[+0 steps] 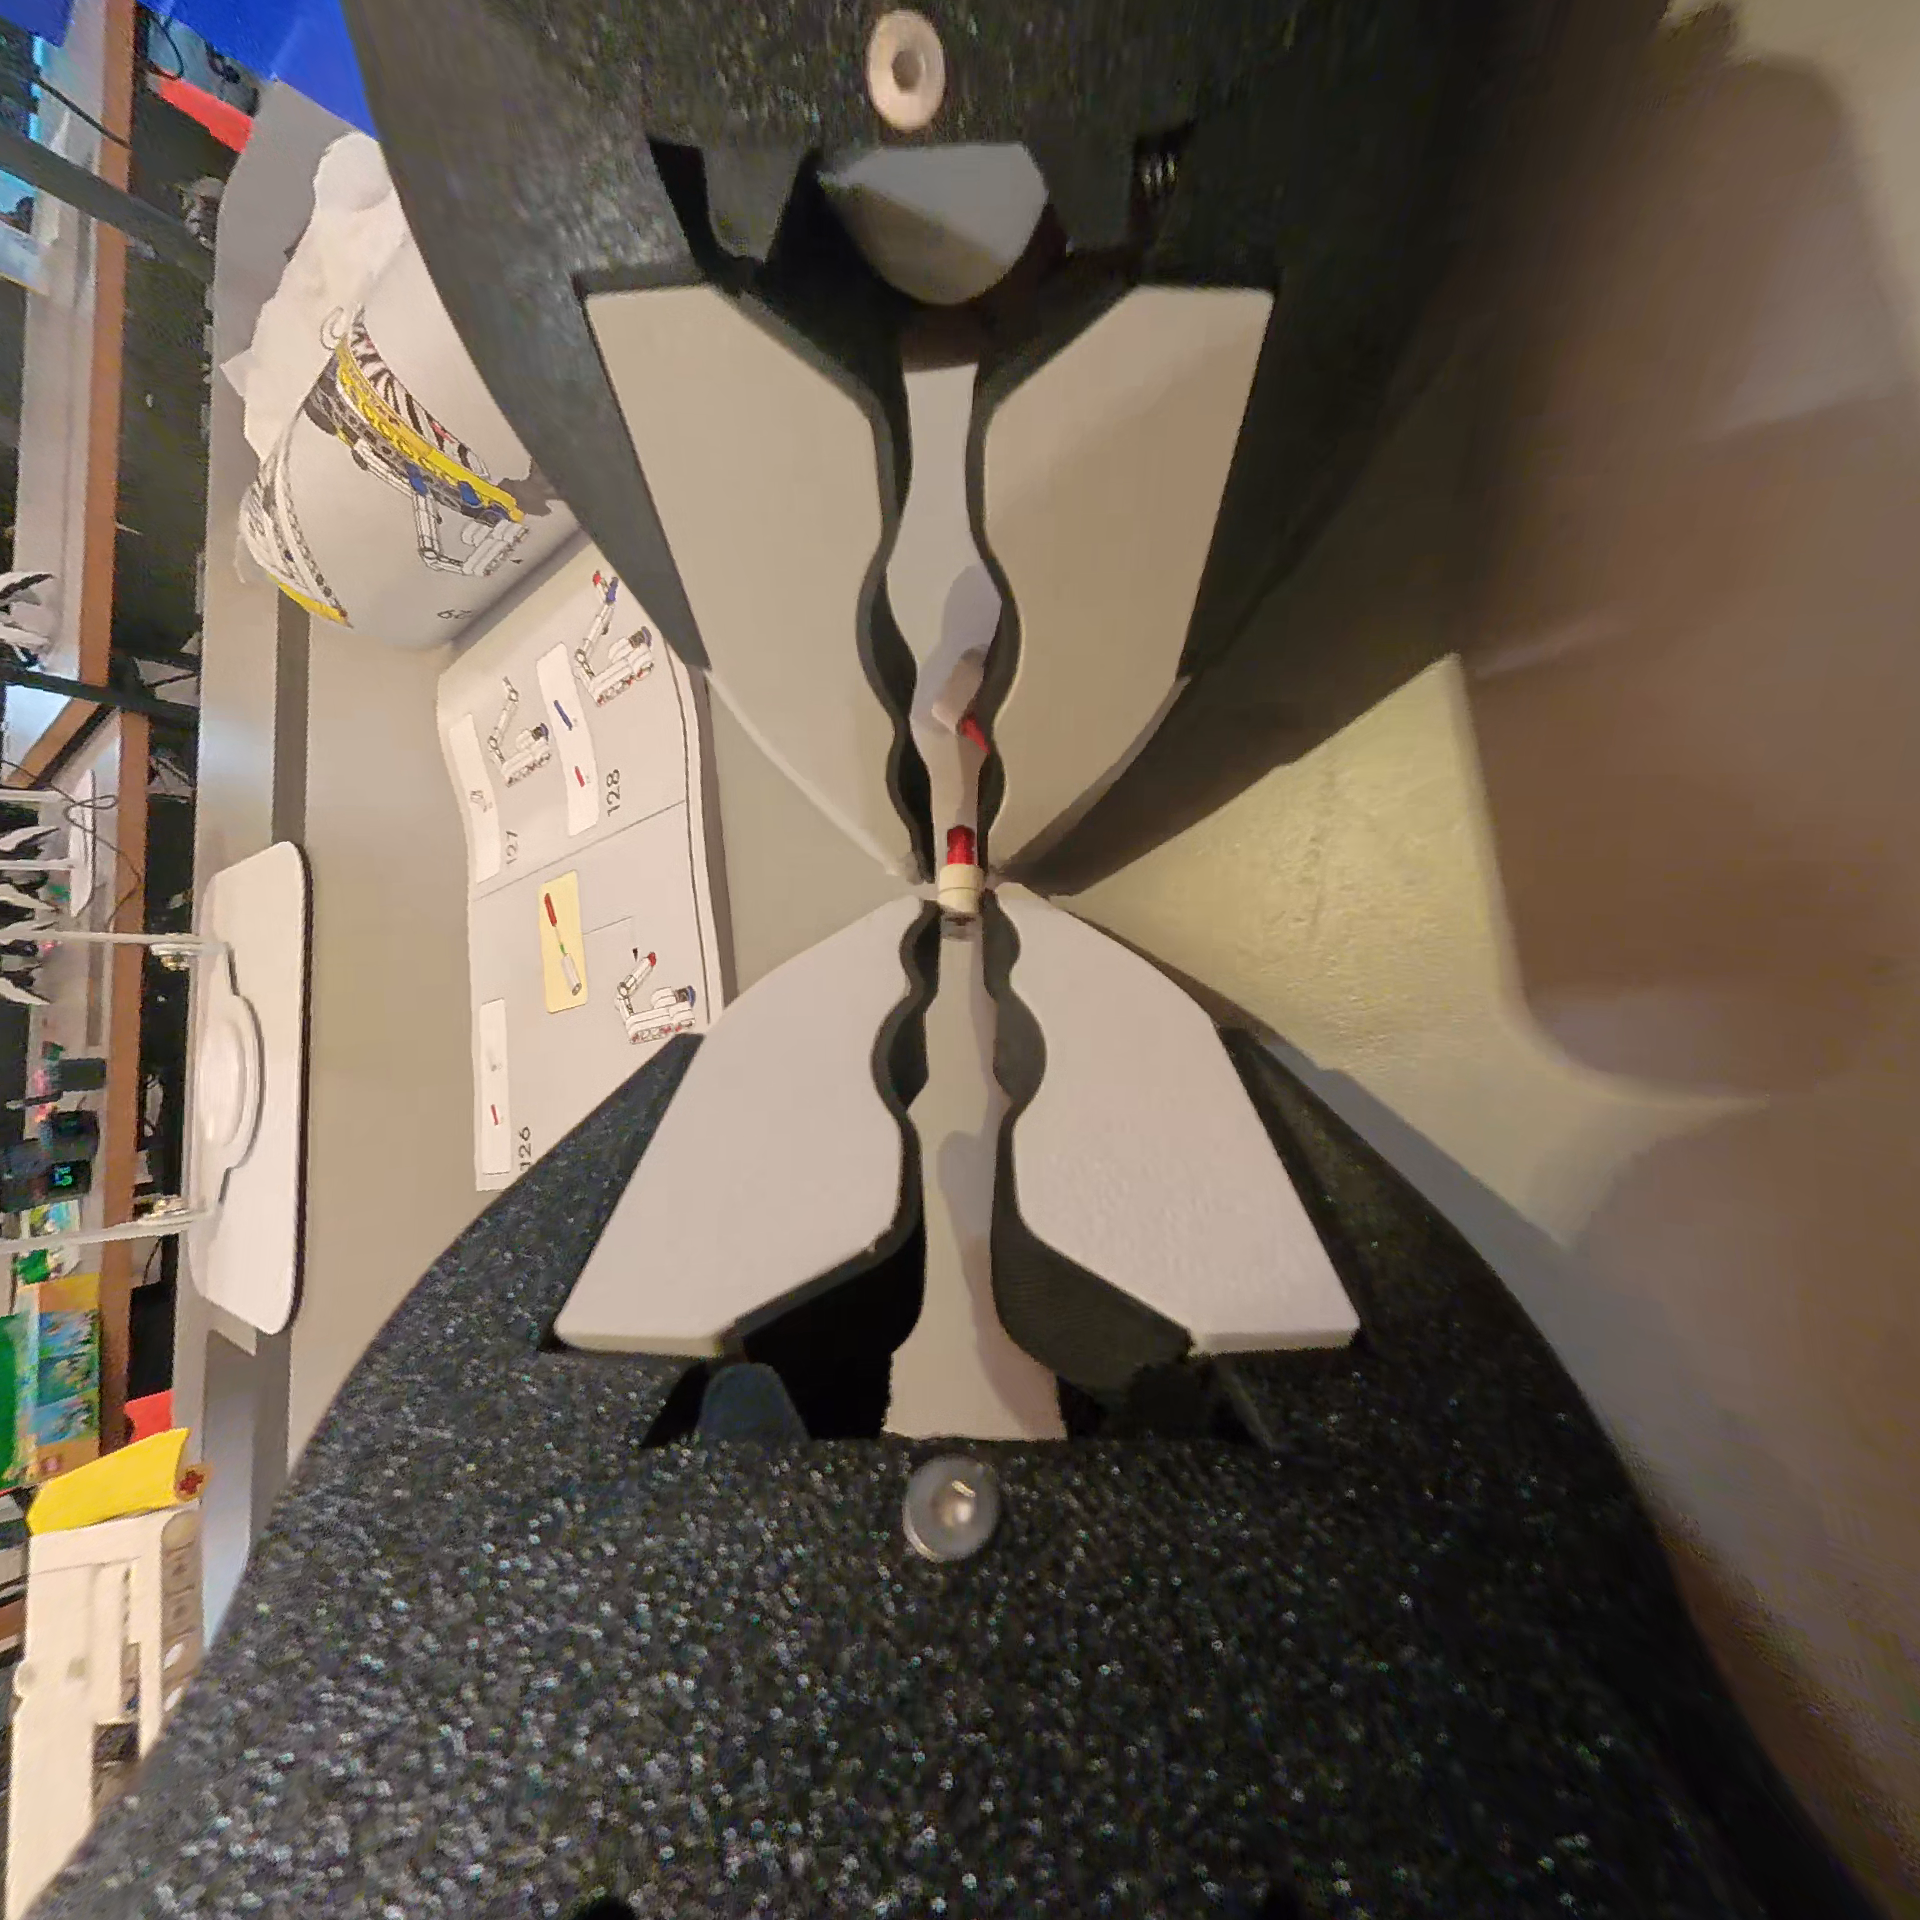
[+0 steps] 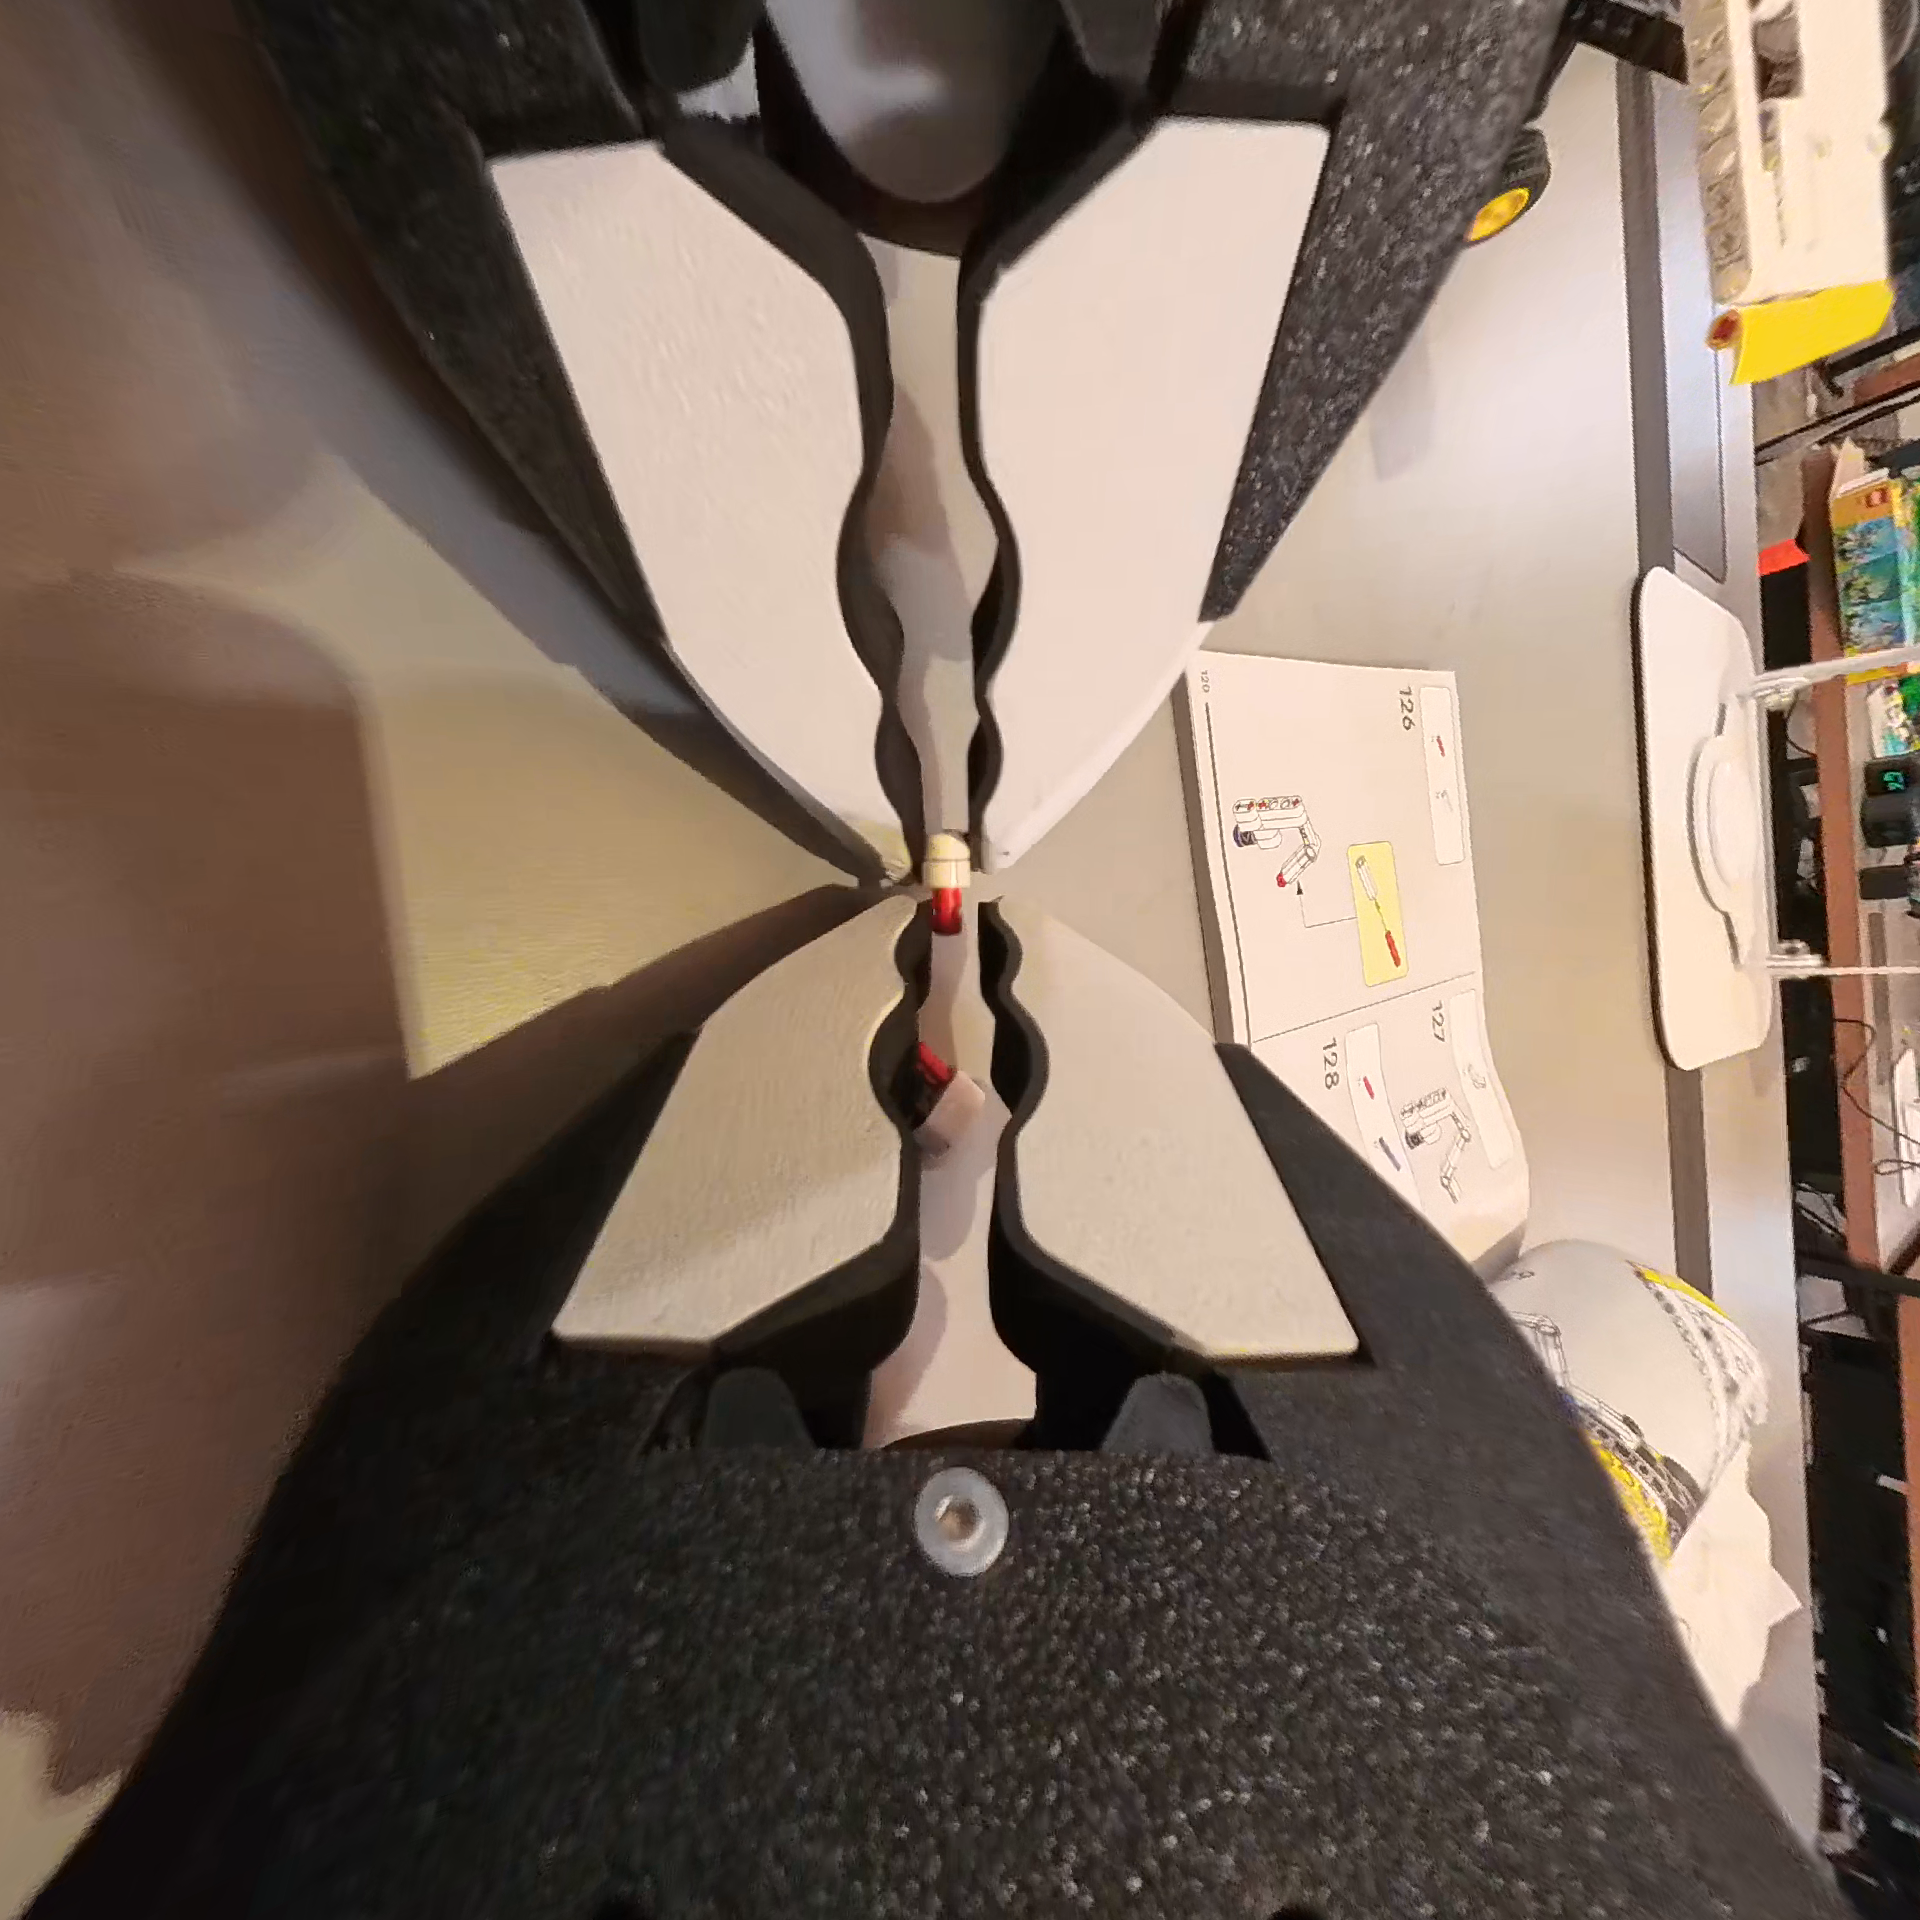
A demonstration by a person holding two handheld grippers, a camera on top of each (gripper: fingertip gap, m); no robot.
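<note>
My two grippers meet tip to tip above a grey table (image 1: pixel 395 935). My left gripper (image 1: pixel 956 909) is shut on a small cream-white cylinder (image 1: pixel 956 891), which also shows at the far gripper's tips in the right wrist view (image 2: pixel 948 857). A short red pin (image 1: pixel 961 844) sticks out of the cylinder into the tips of my right gripper (image 2: pixel 948 920), which is shut on the red pin (image 2: pixel 945 909). Farther back, in the gap between the right fingers, a small white piece with a red part (image 2: pixel 951 1096) shows. I cannot tell whether it is held.
An open instruction booklet (image 1: pixel 582 894) (image 2: pixel 1340 883) lies on the table beside the grippers. A white bag printed with a model picture (image 1: pixel 384 447) is beyond it. A white pad with a clear stand (image 2: pixel 1704 831) sits near the table edge. Boxes and shelves stand behind. Only a small space, under 4 cm, lies between the two pairs of fingers.
</note>
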